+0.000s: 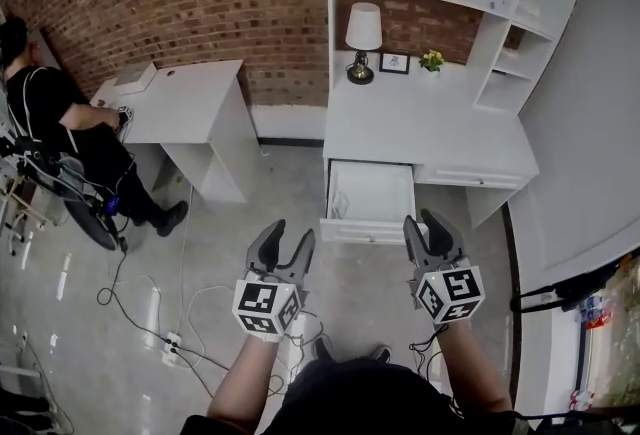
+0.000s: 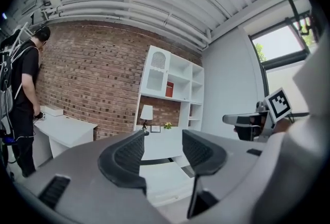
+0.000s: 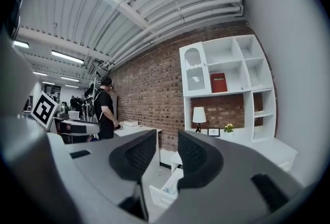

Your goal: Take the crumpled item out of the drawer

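Drawer (image 1: 375,229) is standing pulled out from the desk (image 1: 400,128) toward the near side, so access is already gained. Left gripper (image 1: 288,235) is hovering over the floor (image 1: 250,223), near and left of the drawer front. Its jaws are standing wide apart with nothing between them. Right gripper (image 1: 422,221) is hovering just on the near side of the drawer's right front corner, jaws likewise spread and gripping nothing. Neither is touching the drawer.

Something pale and bluish-white, judged to be the crumpled item (image 3: 170,186), is lying inside the drawer along its left side. It is showing in the right gripper view. In the head view it is reading only as a faint shape, too small to identify firmly.

Task is sitting at an early stage: drawer open, item not yet reached. Remaining: bringing one gripper in over the drawer rim, closing on the item, lifting it clear.
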Demonstrator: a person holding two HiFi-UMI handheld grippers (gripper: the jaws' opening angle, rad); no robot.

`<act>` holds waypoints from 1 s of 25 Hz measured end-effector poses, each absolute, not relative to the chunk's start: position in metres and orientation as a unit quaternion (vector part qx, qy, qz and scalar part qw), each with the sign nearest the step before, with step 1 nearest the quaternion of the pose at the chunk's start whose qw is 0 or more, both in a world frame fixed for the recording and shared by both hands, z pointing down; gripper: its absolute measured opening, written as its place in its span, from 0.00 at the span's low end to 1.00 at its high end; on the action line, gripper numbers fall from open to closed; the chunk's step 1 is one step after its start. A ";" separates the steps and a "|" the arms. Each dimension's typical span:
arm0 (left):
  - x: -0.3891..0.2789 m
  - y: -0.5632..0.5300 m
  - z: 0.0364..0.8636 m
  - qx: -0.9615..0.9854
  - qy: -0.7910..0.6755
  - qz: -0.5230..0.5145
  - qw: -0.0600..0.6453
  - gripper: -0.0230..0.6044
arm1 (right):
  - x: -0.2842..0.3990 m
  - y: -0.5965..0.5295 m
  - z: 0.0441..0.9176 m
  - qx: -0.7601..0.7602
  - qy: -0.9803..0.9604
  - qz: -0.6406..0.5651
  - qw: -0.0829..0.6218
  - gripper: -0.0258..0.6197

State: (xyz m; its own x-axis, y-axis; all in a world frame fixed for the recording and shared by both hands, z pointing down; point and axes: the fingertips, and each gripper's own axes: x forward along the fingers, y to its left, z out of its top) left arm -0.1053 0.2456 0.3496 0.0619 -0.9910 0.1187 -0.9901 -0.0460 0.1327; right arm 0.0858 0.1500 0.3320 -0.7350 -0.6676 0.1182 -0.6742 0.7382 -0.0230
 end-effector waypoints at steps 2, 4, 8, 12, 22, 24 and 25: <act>-0.115 0.243 0.352 0.732 -0.675 -0.002 0.090 0.39 | 0.076 0.150 0.334 0.366 -0.928 0.032 0.057 0.23; -0.124 0.242 0.357 0.739 -0.666 -0.002 0.095 0.39 | 0.068 0.148 0.337 0.374 -0.925 0.034 0.061 0.23; -0.143 0.240 0.370 0.750 -0.653 -0.002 0.108 0.39 | 0.057 0.145 0.339 0.390 -0.917 0.033 0.071 0.23; -0.157 0.237 0.379 0.752 -0.649 -0.010 0.118 0.39 | 0.051 0.144 0.346 0.399 -0.913 0.029 0.084 0.23; -0.156 0.217 0.400 0.765 -0.629 0.017 0.135 0.39 | 0.040 0.115 0.372 0.402 -0.910 0.059 0.086 0.23; -0.159 0.213 0.400 0.761 -0.634 0.022 0.134 0.39 | 0.037 0.107 0.375 0.399 -0.911 0.063 0.082 0.23; -0.161 0.210 0.400 0.759 -0.637 0.025 0.133 0.39 | 0.036 0.102 0.377 0.397 -0.912 0.066 0.079 0.23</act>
State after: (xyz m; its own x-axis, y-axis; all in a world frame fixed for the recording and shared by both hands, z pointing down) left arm -0.1611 0.2099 0.4000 0.1874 -0.9602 0.2070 -0.9733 -0.1531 0.1709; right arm 0.0356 0.1020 0.3767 -0.6723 -0.7138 0.1962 -0.7347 0.6759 -0.0585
